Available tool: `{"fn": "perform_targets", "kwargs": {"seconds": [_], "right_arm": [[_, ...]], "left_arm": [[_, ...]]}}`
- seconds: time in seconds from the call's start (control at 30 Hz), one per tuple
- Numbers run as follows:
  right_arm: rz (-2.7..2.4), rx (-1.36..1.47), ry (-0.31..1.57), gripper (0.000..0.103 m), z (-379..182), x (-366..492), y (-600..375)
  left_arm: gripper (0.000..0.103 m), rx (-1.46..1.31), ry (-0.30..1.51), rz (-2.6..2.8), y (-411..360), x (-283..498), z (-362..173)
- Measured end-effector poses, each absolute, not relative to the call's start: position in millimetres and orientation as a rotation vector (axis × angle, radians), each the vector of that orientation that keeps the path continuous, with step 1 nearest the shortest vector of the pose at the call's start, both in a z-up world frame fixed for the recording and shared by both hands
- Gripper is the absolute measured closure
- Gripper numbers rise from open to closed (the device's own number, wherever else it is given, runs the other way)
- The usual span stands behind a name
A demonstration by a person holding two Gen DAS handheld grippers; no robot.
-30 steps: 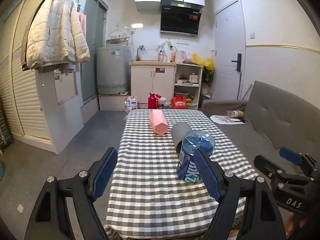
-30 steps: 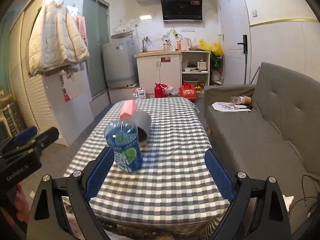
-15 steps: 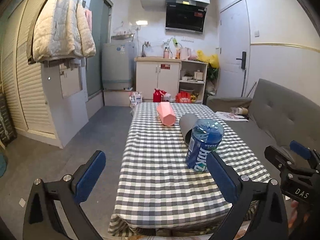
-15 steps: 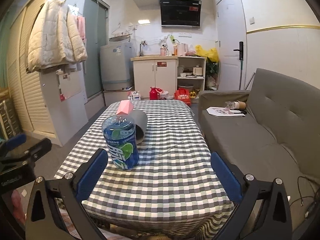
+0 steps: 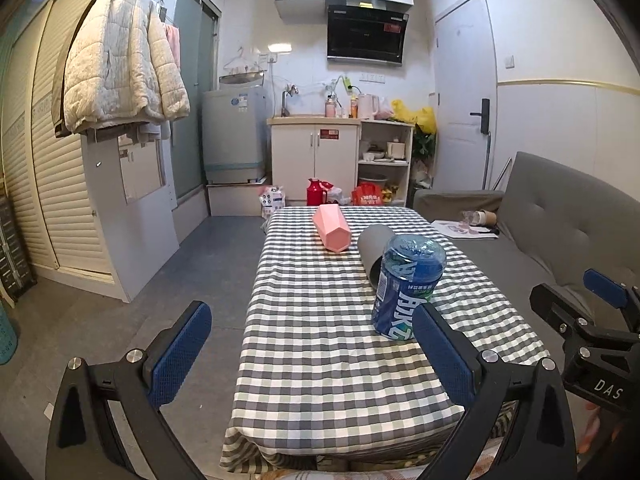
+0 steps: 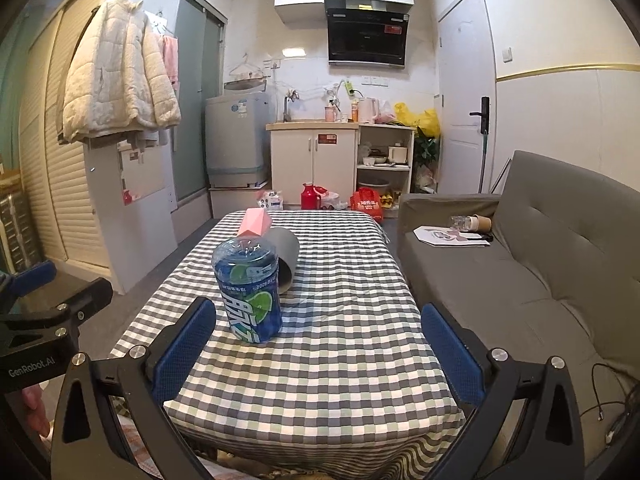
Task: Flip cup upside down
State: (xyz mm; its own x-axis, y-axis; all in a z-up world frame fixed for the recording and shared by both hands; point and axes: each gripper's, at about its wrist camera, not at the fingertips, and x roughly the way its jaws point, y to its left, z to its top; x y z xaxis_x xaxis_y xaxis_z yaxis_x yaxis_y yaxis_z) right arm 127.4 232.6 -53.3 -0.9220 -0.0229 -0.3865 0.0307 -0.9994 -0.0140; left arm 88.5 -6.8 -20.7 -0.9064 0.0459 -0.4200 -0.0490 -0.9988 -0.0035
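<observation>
Small kitchen-living room, table (image 5: 320,360) under a grey-white checked cloth, grey sofa (image 6: 560,248) along its right side. Nearest the cameras, both tongs were spread wide and held nothing. The left gripper (image 5: 312,354) hovered off the near table edge, its blue pads (image 5: 182,350) well apart. The right gripper (image 6: 318,352) hung the same way over the near end of the cloth; in the left view it also showed at the right margin (image 5: 592,320).

Next out, a blue plastic bottle (image 6: 250,290) stood bottom-up on the cloth, near the front left from the right view. Touching or just behind it, the grey cup (image 5: 374,250) lay on its side, open mouth toward the cameras. Cannot tell if bottle and cup actually touched. Beyond that a pink faceted cup (image 5: 332,228) also lay on its side, pointing down the table's length.

Farther off: papers and a paper cup (image 6: 480,222) on the sofa, red jug (image 5: 315,192) on the floor, white cabinet (image 5: 314,152), washing machine (image 5: 234,136), range hood (image 5: 366,36) on the back wall. White puffy jacket (image 5: 120,80) hung at left.
</observation>
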Motion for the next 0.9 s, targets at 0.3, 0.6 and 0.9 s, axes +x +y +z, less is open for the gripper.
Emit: {"fn": "perform_targets", "kwargs": {"seconds": [0.3, 0.6, 0.9], "right_arm": [[-3.053, 0.624, 0.042, 0.000, -53.6, 126.8, 232.8], [-3.050, 0.635, 0.055, 0.000, -54.4, 124.7, 231.1], [-3.050, 0.641, 0.052, 0.000, -55.3, 124.5, 230.7]], "left_arm": [[0.000, -0.671, 0.012, 3.028, -7.3, 86.0, -19.7], [0.000, -0.679, 0.019, 3.034, -8.3, 84.8, -20.4], [0.000, -0.682, 0.033, 3.029, -6.1, 83.8, -21.8]]}}
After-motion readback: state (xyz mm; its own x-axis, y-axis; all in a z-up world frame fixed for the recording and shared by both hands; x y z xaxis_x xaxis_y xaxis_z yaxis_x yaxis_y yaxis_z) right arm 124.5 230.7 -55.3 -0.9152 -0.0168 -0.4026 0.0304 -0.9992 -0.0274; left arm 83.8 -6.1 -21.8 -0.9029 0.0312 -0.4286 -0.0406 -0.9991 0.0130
